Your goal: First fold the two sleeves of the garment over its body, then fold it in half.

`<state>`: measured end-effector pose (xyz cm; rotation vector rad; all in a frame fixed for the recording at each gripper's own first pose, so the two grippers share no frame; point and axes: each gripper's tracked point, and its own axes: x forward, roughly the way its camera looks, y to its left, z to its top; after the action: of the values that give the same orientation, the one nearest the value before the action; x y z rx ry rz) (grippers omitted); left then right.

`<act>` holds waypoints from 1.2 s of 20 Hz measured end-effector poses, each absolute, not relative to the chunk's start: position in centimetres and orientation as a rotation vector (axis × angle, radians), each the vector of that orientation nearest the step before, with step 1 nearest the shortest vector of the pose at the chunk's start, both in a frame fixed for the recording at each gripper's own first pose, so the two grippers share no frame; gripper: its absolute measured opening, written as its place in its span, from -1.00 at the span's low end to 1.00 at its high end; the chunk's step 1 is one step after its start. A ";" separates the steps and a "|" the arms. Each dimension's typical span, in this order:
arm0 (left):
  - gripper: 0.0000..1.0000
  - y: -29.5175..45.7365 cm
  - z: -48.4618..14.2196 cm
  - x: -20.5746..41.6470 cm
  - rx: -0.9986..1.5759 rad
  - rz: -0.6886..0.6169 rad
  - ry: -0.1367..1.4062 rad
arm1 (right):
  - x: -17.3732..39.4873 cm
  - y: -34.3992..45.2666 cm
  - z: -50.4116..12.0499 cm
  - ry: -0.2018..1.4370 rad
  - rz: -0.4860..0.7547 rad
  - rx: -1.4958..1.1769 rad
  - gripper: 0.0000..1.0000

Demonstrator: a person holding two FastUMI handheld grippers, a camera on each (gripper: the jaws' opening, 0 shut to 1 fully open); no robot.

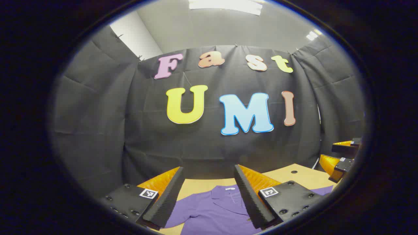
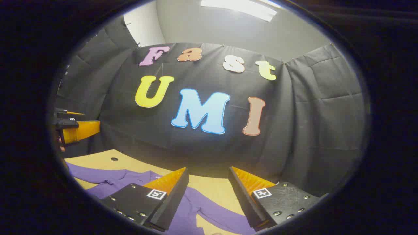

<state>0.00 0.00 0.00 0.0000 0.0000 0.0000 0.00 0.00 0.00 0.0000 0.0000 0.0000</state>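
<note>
Garment (image 1: 212, 212) flat on table (image 1: 303, 176), black cloth wall (image 1: 98, 114)

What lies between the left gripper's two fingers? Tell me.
In the left gripper view, the open left gripper frames the purple shirt's collar on the table; nothing is pinched.

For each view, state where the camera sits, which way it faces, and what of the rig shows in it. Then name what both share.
Left gripper view: rides on the left gripper, facing the booth wall over the purple shirt on the table; its own open fingers show below, the right gripper at the right edge.
Right gripper view: rides on the right gripper, facing the same wall; the open fingers frame a shirt sleeve.
Shared: shirt, table, wall.
</note>
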 end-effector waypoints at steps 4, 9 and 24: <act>0.93 0.0 -0.5 0.4 -0.001 -0.005 0.007 | 0.2 -0.2 -0.4 0.020 -0.012 0.013 0.63; 0.93 -0.2 -1.0 1.3 0.008 -0.015 0.013 | 0.5 -1.0 -1.1 0.045 -0.032 0.017 0.63; 0.93 -0.7 -2.4 2.1 0.030 -0.019 0.044 | -1.0 -8.1 -9.3 0.285 -0.227 0.076 0.63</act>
<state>2.07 -0.70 -2.40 0.0297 0.0436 -0.0186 -0.99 -8.06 -9.30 0.0765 0.2849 -0.2271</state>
